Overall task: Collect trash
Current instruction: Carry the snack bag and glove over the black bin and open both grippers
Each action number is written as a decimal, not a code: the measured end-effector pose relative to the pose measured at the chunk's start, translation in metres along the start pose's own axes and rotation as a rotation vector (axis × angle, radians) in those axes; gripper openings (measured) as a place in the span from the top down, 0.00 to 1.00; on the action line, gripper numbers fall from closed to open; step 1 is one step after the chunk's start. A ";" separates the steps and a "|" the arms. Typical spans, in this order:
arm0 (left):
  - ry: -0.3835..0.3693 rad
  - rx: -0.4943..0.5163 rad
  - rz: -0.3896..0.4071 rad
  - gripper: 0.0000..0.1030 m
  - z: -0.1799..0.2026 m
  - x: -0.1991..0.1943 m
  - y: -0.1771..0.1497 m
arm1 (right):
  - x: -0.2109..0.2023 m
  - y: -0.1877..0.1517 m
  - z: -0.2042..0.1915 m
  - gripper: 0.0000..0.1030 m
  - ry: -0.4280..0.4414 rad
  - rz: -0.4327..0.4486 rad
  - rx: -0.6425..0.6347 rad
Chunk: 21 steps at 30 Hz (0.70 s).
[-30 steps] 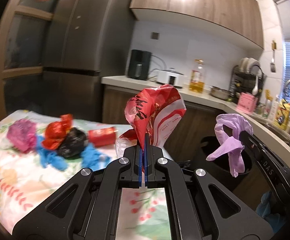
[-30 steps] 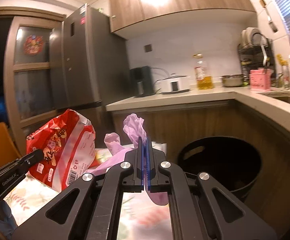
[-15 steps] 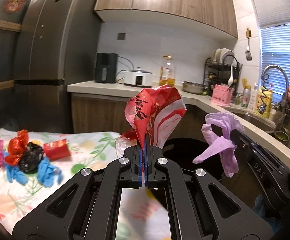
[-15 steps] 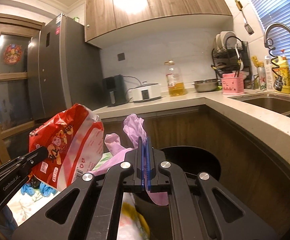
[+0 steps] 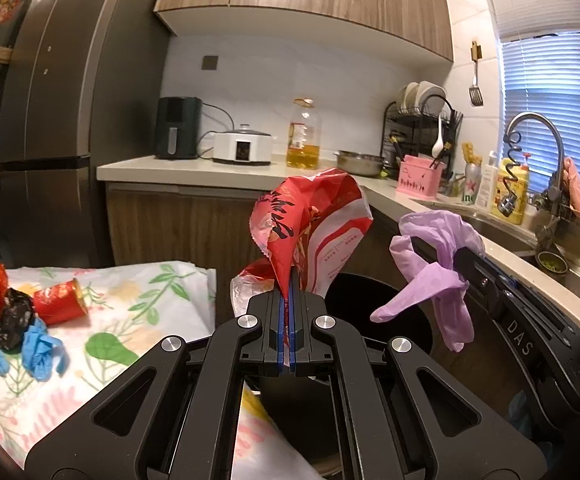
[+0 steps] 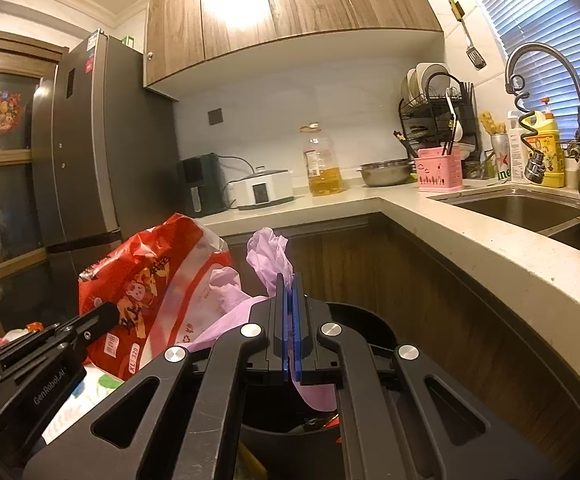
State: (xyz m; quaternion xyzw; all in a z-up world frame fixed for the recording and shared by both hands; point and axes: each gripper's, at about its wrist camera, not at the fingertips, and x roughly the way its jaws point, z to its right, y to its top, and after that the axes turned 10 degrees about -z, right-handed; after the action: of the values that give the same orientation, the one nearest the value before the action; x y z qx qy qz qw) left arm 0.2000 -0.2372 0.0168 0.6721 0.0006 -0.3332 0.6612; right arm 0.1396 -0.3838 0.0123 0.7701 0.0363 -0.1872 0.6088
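Both pieces looked feather-light and limp above the black bin: the left gripper pinched the crinkly red wrapper's edge, the right gripper clamped the floppy purple glove mid-body.
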 end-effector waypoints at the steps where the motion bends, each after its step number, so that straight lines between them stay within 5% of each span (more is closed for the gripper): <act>1: -0.006 -0.002 -0.006 1.00 0.001 0.004 0.000 | 0.001 0.000 0.001 0.97 -0.004 -0.002 0.003; 21: -0.047 -0.015 -0.052 1.00 0.005 0.042 0.000 | 0.025 0.000 0.007 0.97 -0.020 -0.027 0.006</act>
State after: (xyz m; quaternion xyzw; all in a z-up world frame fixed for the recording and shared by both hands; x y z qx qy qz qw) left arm 0.2308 -0.2606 -0.0014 0.6588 0.0053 -0.3660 0.6573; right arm 0.1610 -0.3947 0.0031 0.7695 0.0402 -0.2033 0.6041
